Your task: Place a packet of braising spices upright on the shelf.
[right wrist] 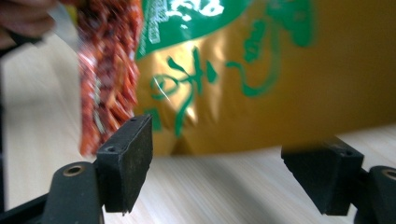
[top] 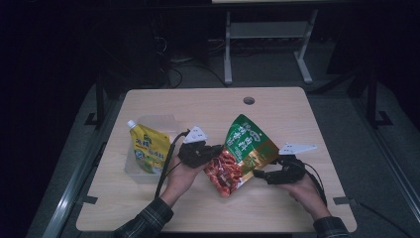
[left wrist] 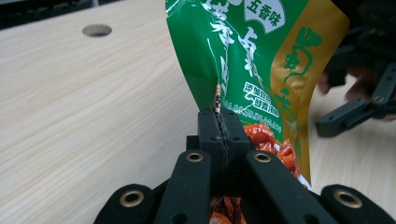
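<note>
The left gripper (left wrist: 218,122) is clamped on one edge of a single green-and-gold foil snack bag (top: 242,153), holding it above the pale wooden table (top: 277,114). The right gripper (right wrist: 217,175) sits just beside the bag, jaws apart. One yellow spouted pouch (top: 146,148) lies in one clear plastic tray (top: 130,166) to the left.

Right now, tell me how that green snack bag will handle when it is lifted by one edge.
The green snack bag likely stays floppy: its film creases where the left gripper pinches its edge. It probably weighs little, since one edge pinch holds it up. The glossy film may be slippery, so a second grip by the open right gripper seems prudent.
</note>
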